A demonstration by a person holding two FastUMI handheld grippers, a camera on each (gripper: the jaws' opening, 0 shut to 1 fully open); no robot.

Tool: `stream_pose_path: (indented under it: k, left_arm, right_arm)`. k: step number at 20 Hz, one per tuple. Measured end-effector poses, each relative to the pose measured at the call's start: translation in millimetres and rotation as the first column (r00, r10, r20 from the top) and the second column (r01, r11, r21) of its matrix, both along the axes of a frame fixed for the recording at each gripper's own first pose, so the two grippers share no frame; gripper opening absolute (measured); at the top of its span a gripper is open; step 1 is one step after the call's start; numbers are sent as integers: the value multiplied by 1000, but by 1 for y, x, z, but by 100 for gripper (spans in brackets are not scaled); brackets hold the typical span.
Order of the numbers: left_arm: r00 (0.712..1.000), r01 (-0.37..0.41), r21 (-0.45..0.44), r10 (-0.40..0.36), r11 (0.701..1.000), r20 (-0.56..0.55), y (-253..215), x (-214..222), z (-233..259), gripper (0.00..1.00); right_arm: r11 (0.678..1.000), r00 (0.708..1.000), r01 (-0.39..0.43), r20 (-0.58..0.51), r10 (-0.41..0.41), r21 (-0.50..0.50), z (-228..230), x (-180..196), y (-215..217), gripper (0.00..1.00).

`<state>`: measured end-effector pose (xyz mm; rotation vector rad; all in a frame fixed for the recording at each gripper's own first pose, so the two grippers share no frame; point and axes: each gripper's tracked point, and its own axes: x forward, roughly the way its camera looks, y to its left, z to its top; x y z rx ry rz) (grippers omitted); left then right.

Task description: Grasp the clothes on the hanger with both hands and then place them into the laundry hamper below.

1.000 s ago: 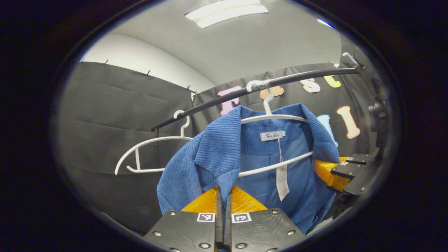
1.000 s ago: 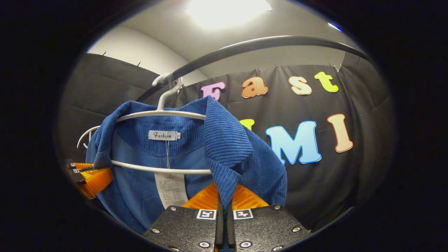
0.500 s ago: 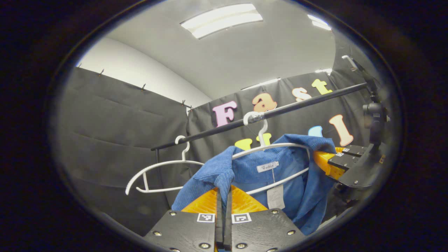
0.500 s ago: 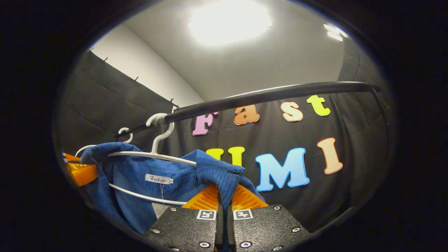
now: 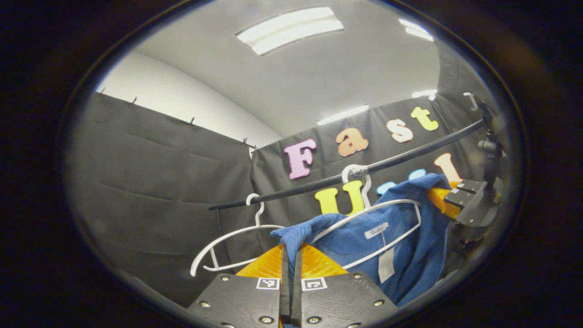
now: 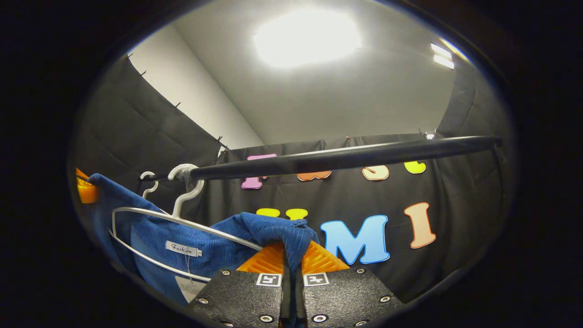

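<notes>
Spanning lower centre to right of the left gripper view, the blue corduroy jacket (image 5: 401, 246) drapes its white hanger (image 5: 378, 214) under the black rail (image 5: 410, 155); left gripper (image 5: 291, 259) clamps one collar corner at bottom centre; right gripper (image 6: 291, 262) likewise pinches the opposite corner, both pointing upward; the hamper presumably lies below.

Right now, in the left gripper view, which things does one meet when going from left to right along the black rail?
Empty white hanger → blue garment on its own white hanger → right gripper, shut on the garment's far edge.
</notes>
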<state>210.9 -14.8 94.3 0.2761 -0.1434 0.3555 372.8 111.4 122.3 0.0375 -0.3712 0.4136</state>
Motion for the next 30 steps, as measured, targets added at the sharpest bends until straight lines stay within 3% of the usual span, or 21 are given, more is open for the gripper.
stream_pose_path:
  k: [13,18,20,30]
  left_arm:
    - [998,27,150,-19,988,-52,67,14,10,2]
    - [995,65,319,-35,945,-96,74,22,31,2]
    - [994,63,345,-29,936,-103,78,29,33,2]
    - [986,89,155,-65,984,-152,93,63,-38,1]
  right_arm:
    - [996,997,75,-18,-76,-40,-21,41,-28,3]
    - [996,997,73,-12,-74,-60,-26,44,-30,3]
    - [995,997,74,-2,-74,-67,-27,49,-29,4]
    - [992,992,107,-53,-110,-59,-46,66,-26,4]
